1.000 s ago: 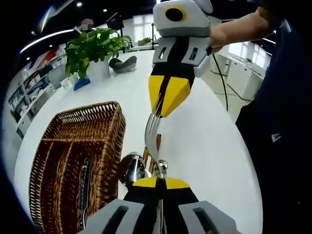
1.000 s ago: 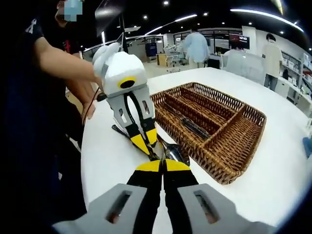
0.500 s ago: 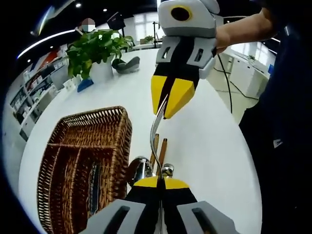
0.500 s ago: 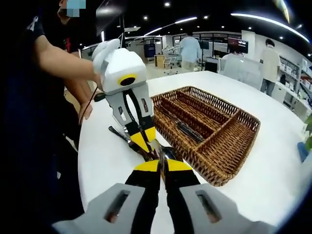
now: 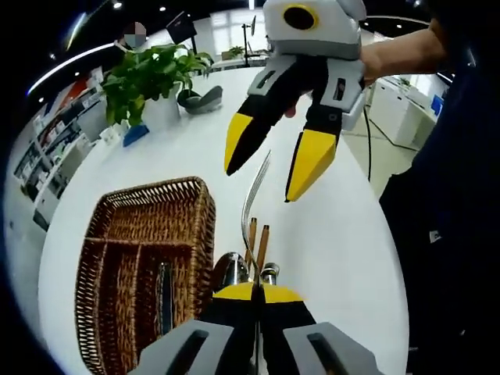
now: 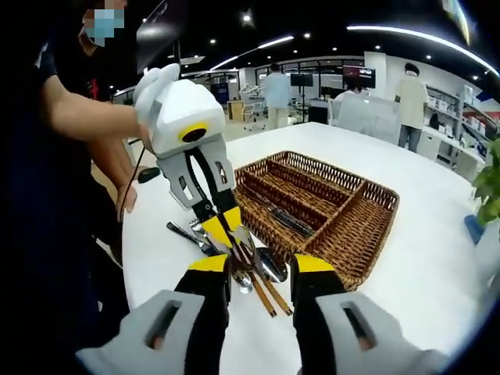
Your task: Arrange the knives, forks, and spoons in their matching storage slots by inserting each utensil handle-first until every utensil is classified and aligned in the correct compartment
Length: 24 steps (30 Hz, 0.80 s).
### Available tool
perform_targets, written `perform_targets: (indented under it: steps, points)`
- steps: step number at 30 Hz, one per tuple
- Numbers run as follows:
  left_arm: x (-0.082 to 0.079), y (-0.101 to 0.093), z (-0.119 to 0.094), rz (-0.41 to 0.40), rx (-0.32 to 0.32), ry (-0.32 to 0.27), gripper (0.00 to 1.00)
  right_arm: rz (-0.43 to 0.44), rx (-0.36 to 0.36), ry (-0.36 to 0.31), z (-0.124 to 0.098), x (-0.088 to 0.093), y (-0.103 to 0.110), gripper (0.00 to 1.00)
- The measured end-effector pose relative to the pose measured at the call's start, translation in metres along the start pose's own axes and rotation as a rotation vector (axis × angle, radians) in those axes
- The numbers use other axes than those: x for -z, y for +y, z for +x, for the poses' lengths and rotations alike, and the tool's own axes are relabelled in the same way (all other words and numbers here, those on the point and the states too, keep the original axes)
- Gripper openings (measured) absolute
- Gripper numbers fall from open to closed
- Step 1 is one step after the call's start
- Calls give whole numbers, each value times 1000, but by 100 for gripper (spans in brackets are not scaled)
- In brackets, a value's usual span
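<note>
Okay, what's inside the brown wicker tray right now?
One dark-handled utensil lies in a long slot of the brown wicker tray; its head cannot be identified. Other slots look empty.

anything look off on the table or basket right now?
Nothing damaged or spilled. The wicker basket sits flat, with one dark utensil lying along a slot. Loose cutlery is still piled untidily on the table beside it. The left hand-held gripper is shut on a fork; the right hand-held gripper is open.

Counted: one wicker basket [image 6: 367,226] with four compartments, one utensil [image 6: 291,221] inside. One fork [image 5: 251,205] held upright. One spoon [image 6: 271,266] and two wooden-handled pieces [image 6: 269,295] near the table edge [image 6: 148,258]. One potted plant [image 5: 148,78]. Two grippers [image 5: 254,291] [image 6: 262,267].
</note>
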<state>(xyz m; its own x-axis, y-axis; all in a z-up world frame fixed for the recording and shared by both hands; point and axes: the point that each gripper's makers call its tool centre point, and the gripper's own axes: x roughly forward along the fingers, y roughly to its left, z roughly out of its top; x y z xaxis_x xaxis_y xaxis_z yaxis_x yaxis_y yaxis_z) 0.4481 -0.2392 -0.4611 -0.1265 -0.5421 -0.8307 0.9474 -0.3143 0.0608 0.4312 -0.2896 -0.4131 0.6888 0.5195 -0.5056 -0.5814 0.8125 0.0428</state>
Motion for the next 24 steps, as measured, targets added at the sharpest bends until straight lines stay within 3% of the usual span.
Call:
perform_targets:
  steps: [12, 17, 24]
  points:
    - [16, 33, -35, 29, -20, 80, 0, 69, 130, -51, -14, -10, -7, 77]
    - [28, 52, -44, 44, -27, 128, 0, 103, 206, -36, -19, -6, -15, 97]
    - [40, 77, -50, 48, -28, 168, 0, 121, 236, -32, -23, -2, -13, 99]
